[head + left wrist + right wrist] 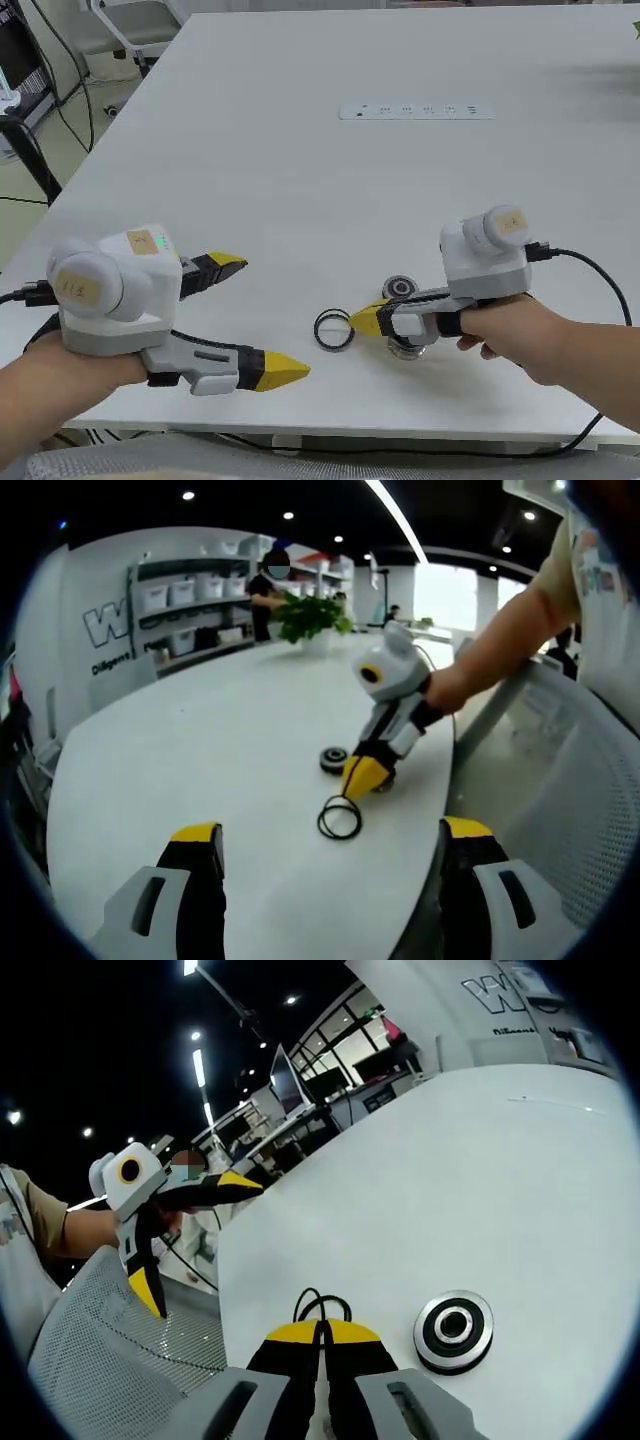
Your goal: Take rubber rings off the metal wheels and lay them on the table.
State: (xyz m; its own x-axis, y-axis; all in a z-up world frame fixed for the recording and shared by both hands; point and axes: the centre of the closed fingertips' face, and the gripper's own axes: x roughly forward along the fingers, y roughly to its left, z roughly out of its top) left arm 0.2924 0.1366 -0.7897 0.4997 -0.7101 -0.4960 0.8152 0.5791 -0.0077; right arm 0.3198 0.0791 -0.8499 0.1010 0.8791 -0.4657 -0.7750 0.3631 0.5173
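White bench (300, 150) in open office; left hand-held gripper (258, 315) spread wide, holding nothing; right hand-held gripper (356, 319) pressed together, tips touching rubber ring (334, 330) lying flat on bench just ahead; whether pinched, cannot tell; metal wheel (402, 288) just beside right hand-held gripper; second metal wheel (405, 348) partly hidden beneath it.

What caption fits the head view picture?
Right gripper holds a rubber ring on the table beside a metal wheel; left gripper open.

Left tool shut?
No, the left tool has its two yellow-tipped jaws spread wide apart in the head view.
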